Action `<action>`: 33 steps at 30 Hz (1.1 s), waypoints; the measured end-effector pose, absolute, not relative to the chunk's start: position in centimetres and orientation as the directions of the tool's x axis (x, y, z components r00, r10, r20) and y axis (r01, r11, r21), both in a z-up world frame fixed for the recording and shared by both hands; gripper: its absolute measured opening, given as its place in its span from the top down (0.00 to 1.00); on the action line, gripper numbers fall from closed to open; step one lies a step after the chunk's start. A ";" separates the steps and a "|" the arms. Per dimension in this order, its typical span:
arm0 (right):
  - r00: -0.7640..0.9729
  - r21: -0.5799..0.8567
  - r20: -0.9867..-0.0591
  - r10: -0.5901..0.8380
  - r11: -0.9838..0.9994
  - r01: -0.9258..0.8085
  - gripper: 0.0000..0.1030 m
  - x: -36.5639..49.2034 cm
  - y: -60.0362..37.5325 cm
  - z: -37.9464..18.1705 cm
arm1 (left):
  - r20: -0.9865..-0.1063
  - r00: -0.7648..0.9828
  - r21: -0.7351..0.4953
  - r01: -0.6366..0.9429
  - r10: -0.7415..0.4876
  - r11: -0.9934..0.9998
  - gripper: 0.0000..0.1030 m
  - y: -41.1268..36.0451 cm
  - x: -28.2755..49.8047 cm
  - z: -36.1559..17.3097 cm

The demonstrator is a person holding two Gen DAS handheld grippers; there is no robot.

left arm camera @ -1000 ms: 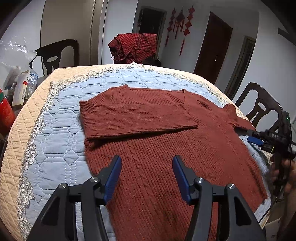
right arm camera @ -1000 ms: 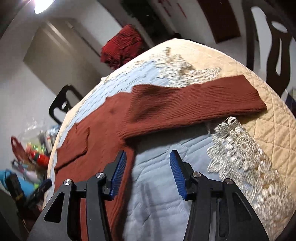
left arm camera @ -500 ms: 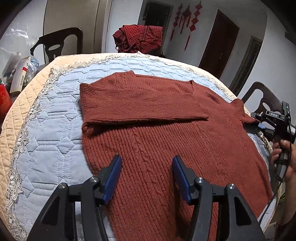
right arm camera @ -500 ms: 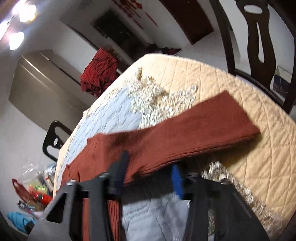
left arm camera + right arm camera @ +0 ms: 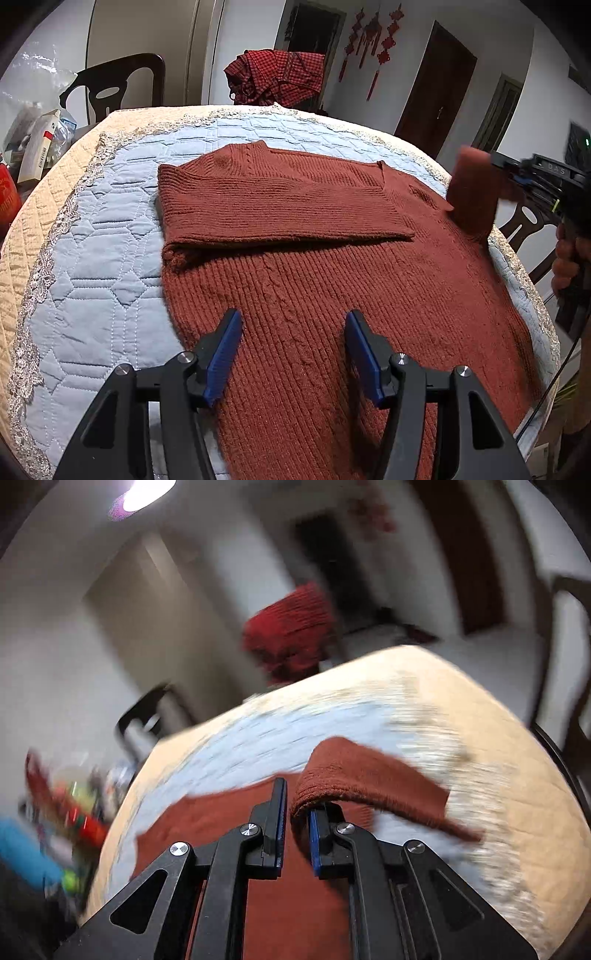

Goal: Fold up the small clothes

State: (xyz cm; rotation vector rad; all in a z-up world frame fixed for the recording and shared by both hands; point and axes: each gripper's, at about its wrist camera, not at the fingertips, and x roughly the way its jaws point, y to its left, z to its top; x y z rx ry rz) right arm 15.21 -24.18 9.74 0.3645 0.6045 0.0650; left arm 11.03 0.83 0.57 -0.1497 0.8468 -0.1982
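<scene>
Left wrist view showed a rust-red knitted sweater lying flat on a round table covered by a quilted blue and beige cloth with a lace border. One sleeve was folded across the chest and lay on the body of the garment. The left gripper hovered over the lower part of the sweater with its blue-padded fingers spread wide and nothing between them. At the right edge of the table the other sleeve was lifted off the cloth, its cuff raised and blurred, pinched by the right gripper, with the person's hand on the handle below. Beyond the table a red checked garment hung over a chair back, and a dark chair stood at the far left beside some boxes and bags. Red knot ornaments hung on the wall next to a dark door.

Right wrist view was heavily motion-blurred. The right gripper had its fingers nearly pressed together, pinching the ribbed edge of the sleeve, which draped over the right finger and trailed off toward the beige rim of the table. The body of the sweater lay beneath the gripper on the blue cloth. The red checked garment showed as a smear behind the table, and coloured clutter at the left edge was too blurred to name.
</scene>
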 end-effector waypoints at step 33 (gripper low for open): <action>0.708 0.396 -0.631 0.316 0.917 -0.056 0.63 15.0 -24.1 3.7 | -0.762 0.560 -0.219 0.250 -0.326 0.943 0.86 -4.7 20.8 1.6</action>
